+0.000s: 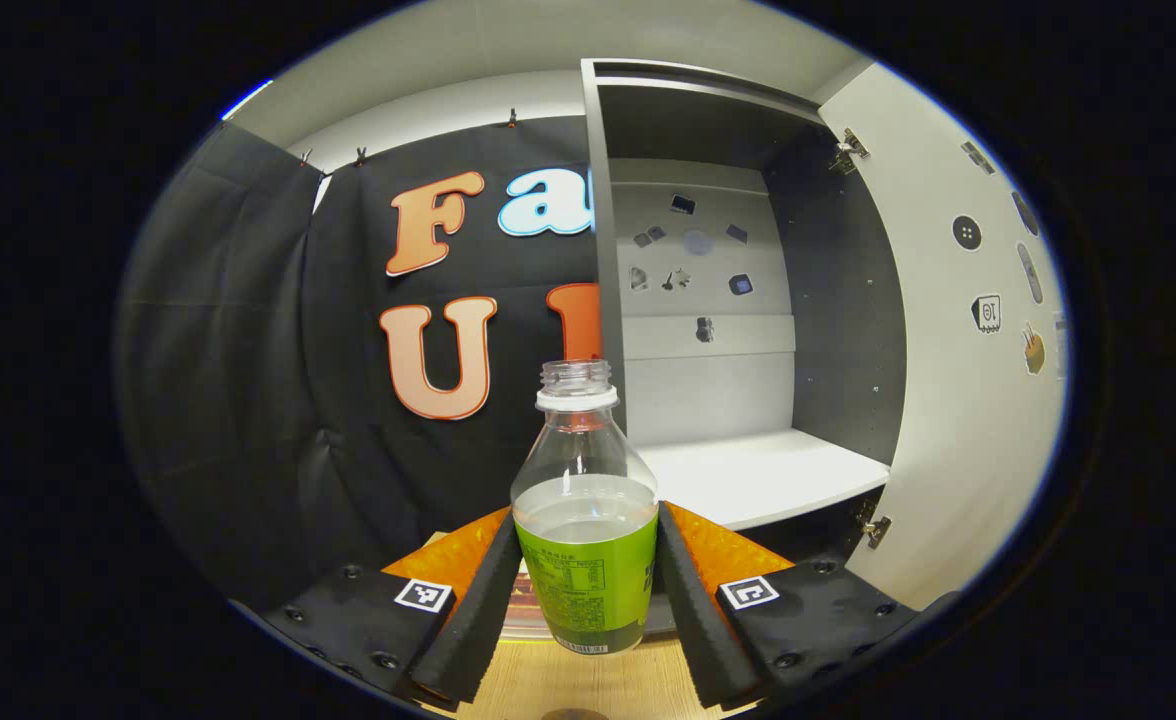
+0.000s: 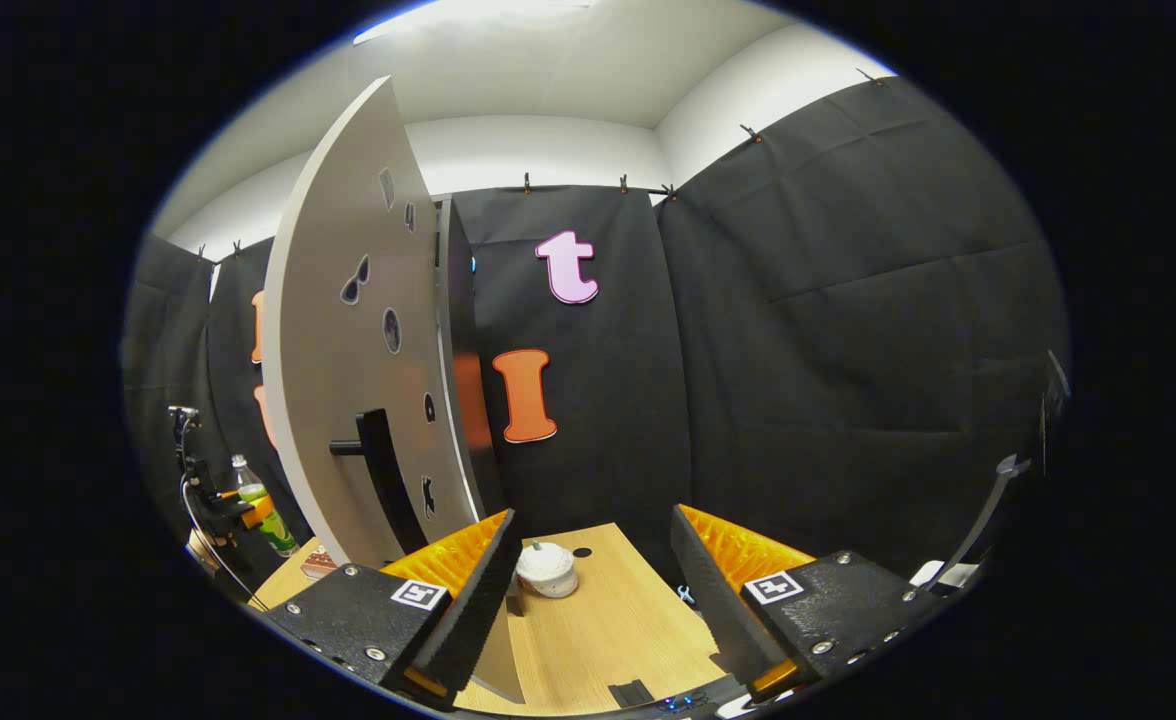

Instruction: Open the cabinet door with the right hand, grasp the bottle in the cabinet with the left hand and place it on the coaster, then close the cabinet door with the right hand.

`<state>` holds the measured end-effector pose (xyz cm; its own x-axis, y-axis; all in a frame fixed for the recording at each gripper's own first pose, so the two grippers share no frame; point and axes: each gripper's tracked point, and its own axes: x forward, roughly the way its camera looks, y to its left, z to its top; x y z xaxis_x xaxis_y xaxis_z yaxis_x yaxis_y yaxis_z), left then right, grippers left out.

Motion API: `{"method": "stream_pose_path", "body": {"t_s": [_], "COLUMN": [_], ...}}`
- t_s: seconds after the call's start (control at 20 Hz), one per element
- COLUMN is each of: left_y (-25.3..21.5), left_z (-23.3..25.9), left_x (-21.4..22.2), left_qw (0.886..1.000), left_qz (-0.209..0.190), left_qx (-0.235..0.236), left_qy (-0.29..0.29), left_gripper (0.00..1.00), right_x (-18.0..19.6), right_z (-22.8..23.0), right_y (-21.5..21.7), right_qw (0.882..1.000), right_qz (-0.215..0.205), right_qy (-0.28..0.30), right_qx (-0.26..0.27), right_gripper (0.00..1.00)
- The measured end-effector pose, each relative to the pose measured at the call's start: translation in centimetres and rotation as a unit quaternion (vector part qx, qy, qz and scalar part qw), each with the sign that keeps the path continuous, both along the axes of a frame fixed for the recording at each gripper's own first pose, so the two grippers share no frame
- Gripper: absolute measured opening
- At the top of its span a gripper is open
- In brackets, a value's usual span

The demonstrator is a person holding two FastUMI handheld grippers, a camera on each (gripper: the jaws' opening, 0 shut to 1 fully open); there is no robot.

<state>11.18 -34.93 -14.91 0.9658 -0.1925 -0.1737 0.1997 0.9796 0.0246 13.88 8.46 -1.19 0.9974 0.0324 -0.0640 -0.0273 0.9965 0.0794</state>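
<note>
Left fingers point(image 1: 488, 590) clamp the clear, green-labelled plastic bottle point(image 1: 583, 540); right fingers point(image 2: 468, 600) spread apart.

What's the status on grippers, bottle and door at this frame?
Left gripper shut on bottle, held upright just above the table. Right gripper open, holding nothing. Cabinet door wide open, shelf bare. Coaster not made out.

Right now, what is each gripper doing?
Left gripper: shut on the bottle, both fingers against its label.
Right gripper: open, holding nothing, beside the open cabinet door.
</note>
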Motion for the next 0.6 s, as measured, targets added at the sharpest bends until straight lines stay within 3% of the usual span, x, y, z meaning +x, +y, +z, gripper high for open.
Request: {"method": "stream_pose_path", "body": {"t_s": [0.25,0.3,0.45,0.5,0.6], "left_y": [3.2,3.6,4.9,5.3,5.9], "left_z": [-5.1,-6.3,-9.6,-10.7,-12.6], "left_x": [-3.0,-3.4,-5.0,-5.5,-6.2], "left_qw": [1.000,1.000,0.999,0.999,0.999], "left_qz": [0.010,0.009,0.015,0.019,0.023], "left_qx": [-0.003,-0.004,-0.010,-0.009,-0.009], "left_qy": [0.018,0.020,0.031,0.035,0.044], "left_gripper": [0.82,0.82,0.83,0.83,0.83], "right_x": [-0.4,-0.3,-0.6,-0.8,-1.0], "right_z": [0.0,0.0,-0.3,-0.5,-0.6], "right_y": [0.3,0.3,0.3,0.4,0.2], "right_qw": [1.000,1.000,1.000,1.000,1.000], "right_qz": [0.007,0.007,0.009,0.010,0.008], "right_qy": [-0.001,-0.001,0.006,0.009,0.011], "right_qx": [-0.008,-0.009,-0.009,-0.010,-0.015], "right_gripper": [0.99,0.93,0.98,0.93,0.93]}}
